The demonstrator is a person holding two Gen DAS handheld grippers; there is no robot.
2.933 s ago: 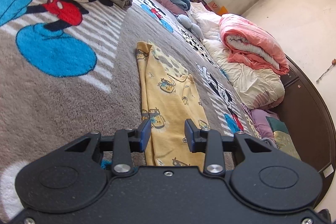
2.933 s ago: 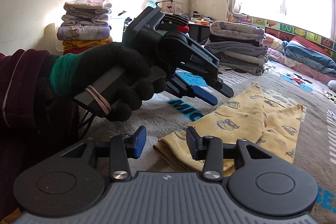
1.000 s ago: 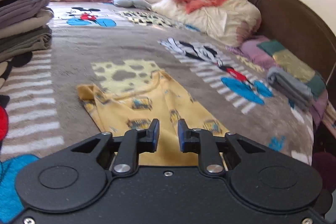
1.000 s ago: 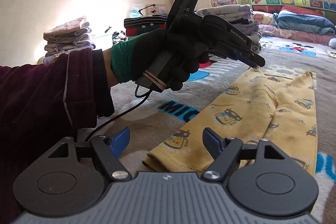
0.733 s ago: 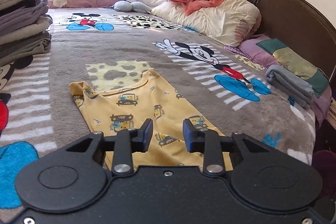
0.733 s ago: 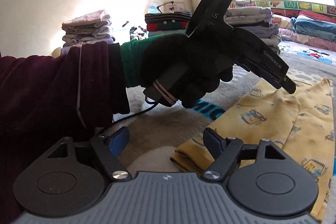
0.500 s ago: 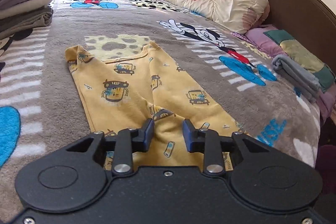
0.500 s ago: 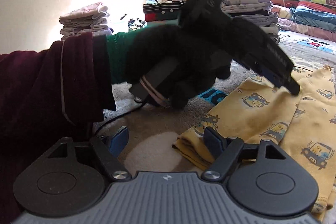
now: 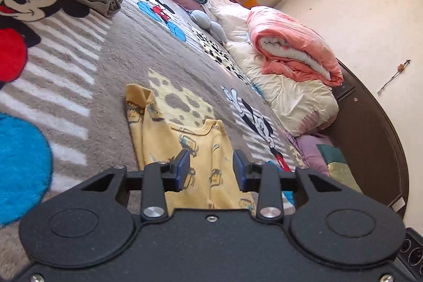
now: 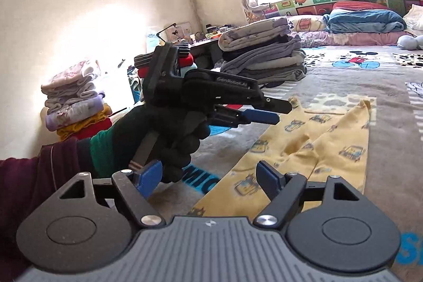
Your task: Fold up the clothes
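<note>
My left claw (image 9: pixel 211 171) is opening over the yellow pants (image 9: pixel 185 147) lying flat on the bed (image 9: pixel 127 49), my right claw (image 10: pixel 208 180) gapes empty above their near end, and I risk pinching blanket pile along with cloth.

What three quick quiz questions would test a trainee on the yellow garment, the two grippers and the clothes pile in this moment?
1. True or false: the yellow garment lies flat on the blanket, gripped by neither gripper.
2. Which gripper appears in the other one's camera? A) left gripper B) right gripper
3. Fill in: the grey folded pile sits on the ____.

Key: 1 true; the left gripper's jaws are opening with nothing between them, and the right stands open above the cloth. 2 A. 3 blanket.
</note>
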